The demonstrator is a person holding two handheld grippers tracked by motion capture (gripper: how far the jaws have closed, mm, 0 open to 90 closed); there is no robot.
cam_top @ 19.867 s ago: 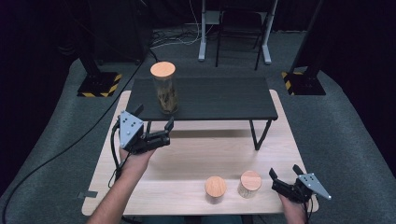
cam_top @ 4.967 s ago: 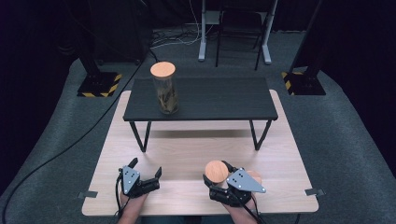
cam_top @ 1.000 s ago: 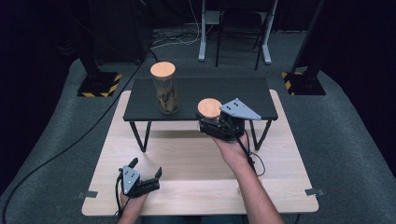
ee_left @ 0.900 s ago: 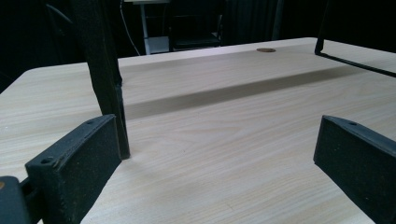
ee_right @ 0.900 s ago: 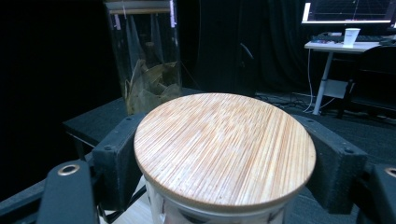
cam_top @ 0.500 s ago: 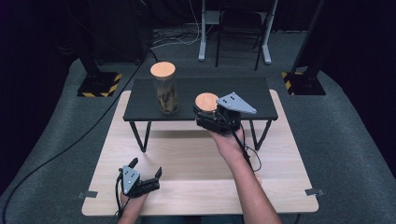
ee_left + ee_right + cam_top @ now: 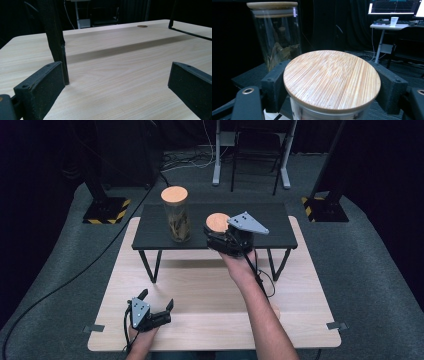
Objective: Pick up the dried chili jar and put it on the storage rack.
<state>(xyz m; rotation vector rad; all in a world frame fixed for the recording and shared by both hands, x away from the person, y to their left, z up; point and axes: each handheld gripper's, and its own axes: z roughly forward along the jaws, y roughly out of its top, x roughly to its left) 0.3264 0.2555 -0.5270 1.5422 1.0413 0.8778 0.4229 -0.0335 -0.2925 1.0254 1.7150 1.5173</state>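
standing on the wooden table is a low black shelf with a tall glass jar. over the shelf, the right tongs clamp a smaller wooden-lidded jar. the left tongs rest spread wide near the table's front edge.

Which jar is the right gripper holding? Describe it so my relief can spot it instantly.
Find the black shelf standing on the wooden table. At its front middle, the right gripper grips a short jar with a bamboo lid. Unlike the tall jar to its left, it is low and clamped.
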